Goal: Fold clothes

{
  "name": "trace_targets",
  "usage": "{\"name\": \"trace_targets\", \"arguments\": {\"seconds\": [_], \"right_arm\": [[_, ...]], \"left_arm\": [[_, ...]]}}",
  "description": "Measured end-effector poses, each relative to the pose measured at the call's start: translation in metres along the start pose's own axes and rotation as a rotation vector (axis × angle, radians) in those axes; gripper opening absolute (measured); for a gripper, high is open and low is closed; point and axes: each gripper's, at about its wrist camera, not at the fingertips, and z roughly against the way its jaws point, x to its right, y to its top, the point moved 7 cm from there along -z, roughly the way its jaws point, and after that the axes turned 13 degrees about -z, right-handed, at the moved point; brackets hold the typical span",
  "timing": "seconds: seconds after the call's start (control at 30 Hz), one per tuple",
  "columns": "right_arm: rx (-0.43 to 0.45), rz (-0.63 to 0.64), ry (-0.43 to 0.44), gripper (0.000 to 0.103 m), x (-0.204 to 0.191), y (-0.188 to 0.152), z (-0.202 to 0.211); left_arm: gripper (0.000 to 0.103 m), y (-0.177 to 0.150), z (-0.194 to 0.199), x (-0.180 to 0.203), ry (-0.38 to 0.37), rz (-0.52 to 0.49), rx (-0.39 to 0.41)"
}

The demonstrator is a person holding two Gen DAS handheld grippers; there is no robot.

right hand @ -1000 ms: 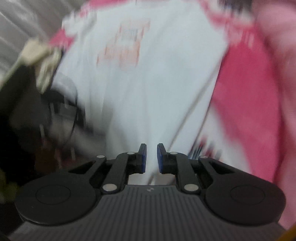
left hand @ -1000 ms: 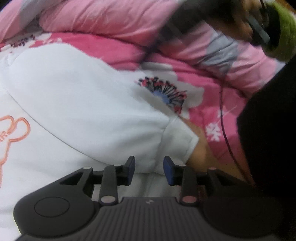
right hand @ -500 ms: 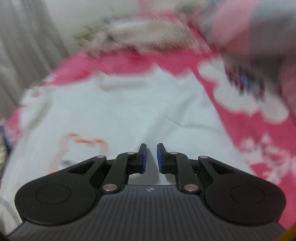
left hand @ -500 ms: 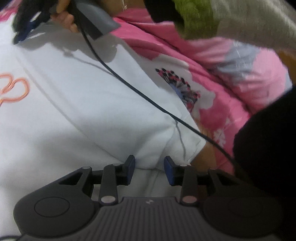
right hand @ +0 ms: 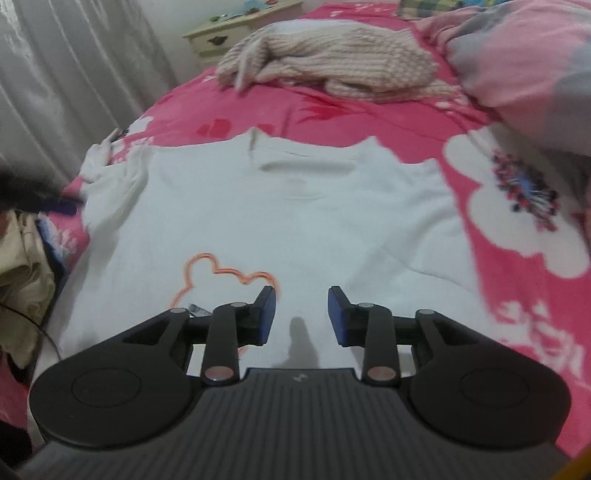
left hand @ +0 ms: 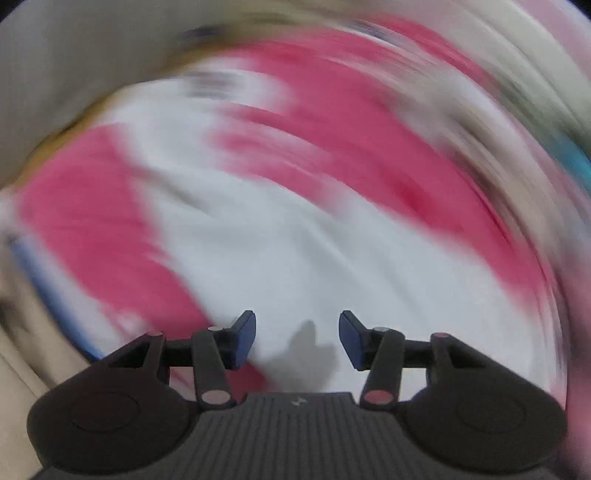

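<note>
A white T-shirt (right hand: 280, 221) lies spread flat on the bed, front up, its neckline toward the far end and an orange outline drawing on the chest. The bed is covered with a pink sheet (right hand: 517, 258) printed with big white flowers. The shirt's left sleeve is bunched near the bed's edge by the grey curtain (right hand: 74, 74).

The right gripper (right hand: 301, 317) hangs over the shirt's lower chest, pointing down at it, and its jaws have just been opening. They stand apart with nothing between them, only the white cloth below and a small shadow on it. The left blue pad sits just by the orange drawing.

Beyond the shirt's collar a beige knitted sweater (right hand: 332, 62) lies crumpled on the sheet, well apart from the shirt. To the right a pink and grey quilt (right hand: 524, 59) is heaped up. A cream bedside cabinet (right hand: 229, 33) stands past the far corner of the bed.

The left wrist view is badly smeared; only streaks of pink and white show. The left gripper (left hand: 297, 339) is sharp against that blur, and its jaws too have just been opening. They are apart and empty, over white cloth that I take for the shirt, though the blur keeps me from being sure which part.
</note>
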Motion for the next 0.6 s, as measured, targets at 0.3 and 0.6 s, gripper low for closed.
{"name": "trace_targets", "arguments": {"seconds": [0.3, 0.6], "right_arm": [[-0.085, 0.021, 0.086, 0.035, -0.027, -0.016, -0.018], [-0.127, -0.045, 0.038, 0.039, -0.009, -0.026, -0.021]], "left_arm": [[0.068, 0.110, -0.056, -0.110, 0.185, 0.366, 0.124], [0.061, 0.129, -0.092, -0.090, 0.283, 0.197, 0.166]]}}
